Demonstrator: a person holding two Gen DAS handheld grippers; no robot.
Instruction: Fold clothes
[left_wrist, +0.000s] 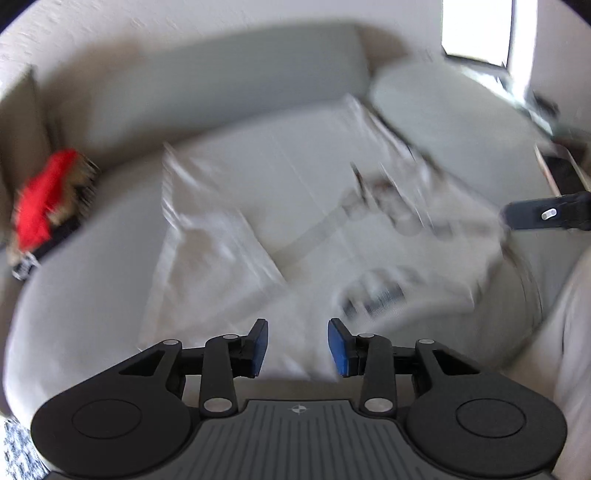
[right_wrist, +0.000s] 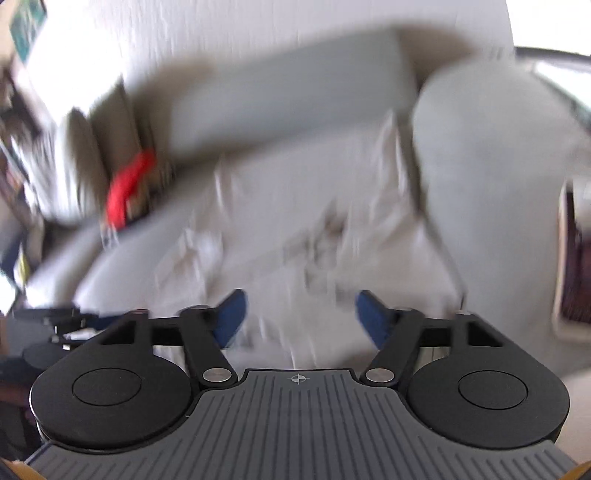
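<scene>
2 grippers hang above the sofa (left_wrist: 92, 280), both released: the left gripper (left_wrist: 297, 347) with its blue pads (left_wrist: 258, 347) apart on nothing, the right gripper (right_wrist: 301, 317) spread wider, equally empty. Below them the white printed garment (left_wrist: 295, 206) lies flattened across the grey seat, likely laid out for folding. Red clothing (left_wrist: 40, 195) waits well apart by the armrest.

No legible text anywhere; dark print on white garment (left_wrist: 373, 295) possibly lettering, too motion-blurred to read.
</scene>
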